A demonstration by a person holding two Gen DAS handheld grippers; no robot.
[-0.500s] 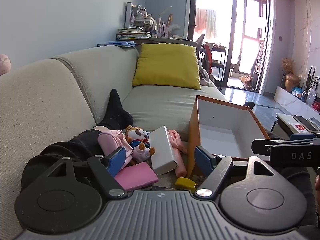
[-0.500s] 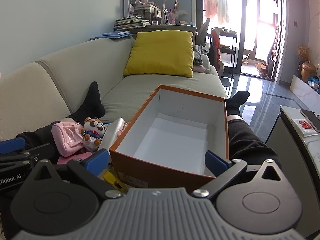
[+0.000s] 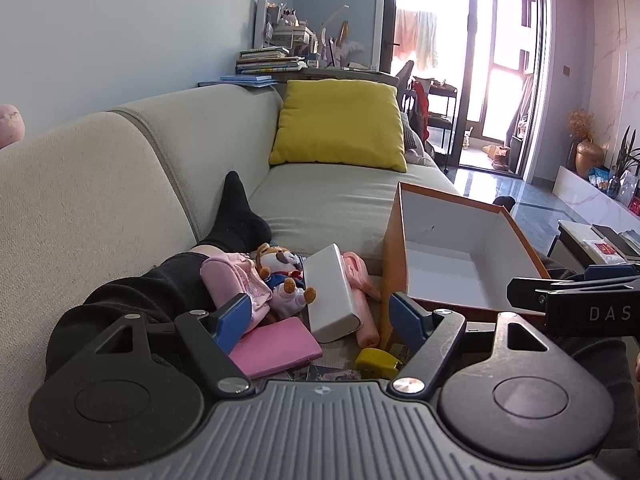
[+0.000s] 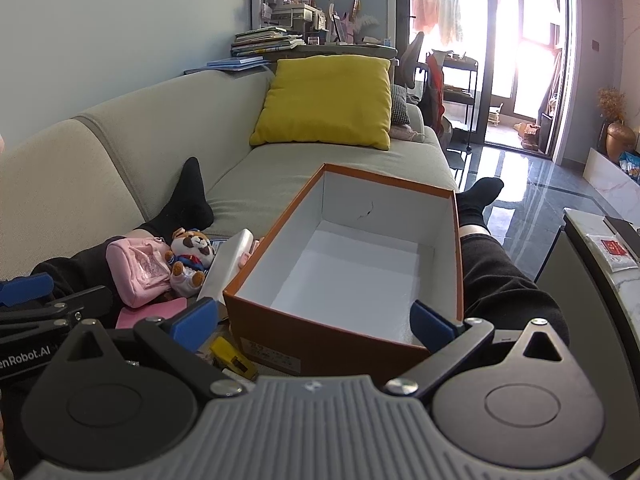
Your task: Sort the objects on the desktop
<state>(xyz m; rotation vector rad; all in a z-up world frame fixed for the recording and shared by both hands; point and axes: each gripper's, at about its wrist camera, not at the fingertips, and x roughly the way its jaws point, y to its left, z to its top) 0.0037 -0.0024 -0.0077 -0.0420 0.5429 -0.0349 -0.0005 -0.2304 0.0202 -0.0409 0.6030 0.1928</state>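
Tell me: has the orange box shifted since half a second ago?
No. The orange box sits at the same spot against the yellow cushion and sofa in the right wrist view.

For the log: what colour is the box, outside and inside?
Box: orange outside, white inside; clearest in the right wrist view.

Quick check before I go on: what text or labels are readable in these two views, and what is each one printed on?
"DAS": on the right gripper, seen from the left wrist; cut off by the frame edge.
"enRobot.AI": on the left gripper, seen from the right wrist; its start is cut off.
Label on the orange box: too blurred to read.
Red packet: unreadable.
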